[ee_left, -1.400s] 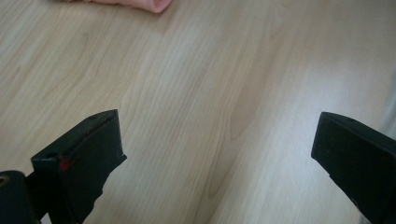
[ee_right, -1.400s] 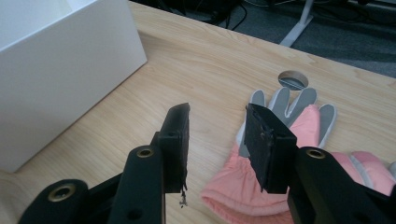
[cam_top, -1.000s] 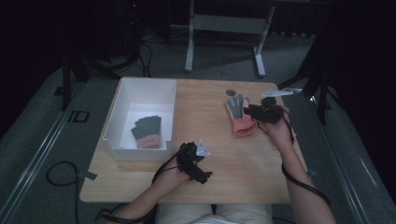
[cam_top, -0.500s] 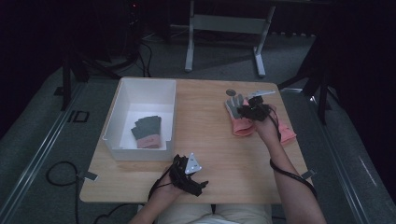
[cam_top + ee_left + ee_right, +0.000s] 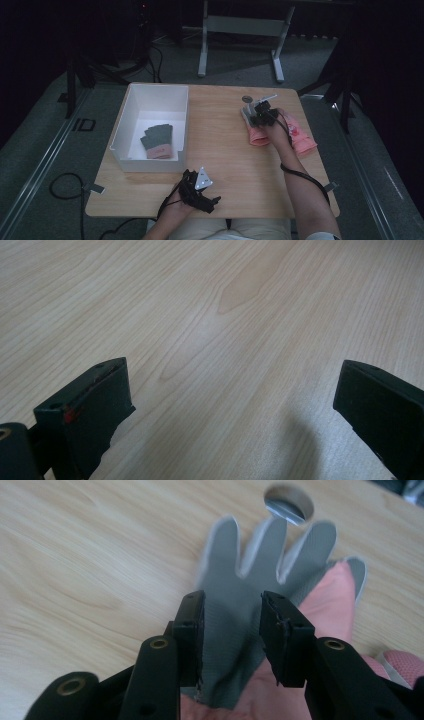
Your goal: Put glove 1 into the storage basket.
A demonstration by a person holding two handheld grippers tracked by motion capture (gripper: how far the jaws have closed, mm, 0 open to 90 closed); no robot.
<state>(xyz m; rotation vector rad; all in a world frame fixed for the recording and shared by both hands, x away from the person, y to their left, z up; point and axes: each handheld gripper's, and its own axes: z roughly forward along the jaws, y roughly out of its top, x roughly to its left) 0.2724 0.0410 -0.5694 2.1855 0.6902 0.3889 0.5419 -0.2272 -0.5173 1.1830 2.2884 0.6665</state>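
Hovering w/ R gripper (image 5: 232, 600) low over grey-palmed glove (image 5: 260, 550): jaws part-spread, just been opening a bit more, straddling the palm, fabric between but not pinching it yet. Lining up along glove's long axis, cuff end nearest jaws, fingertips pointing ahead at round hole (image 5: 287, 502) in tabletop, stopping just short of it. Passing over 2nd pink glove (image 5: 300, 137), lying farther from hole. Idling w/ L gripper (image 5: 230, 375), spread wide over bare wood, well apart from hole; prob. leaving the grab to R.
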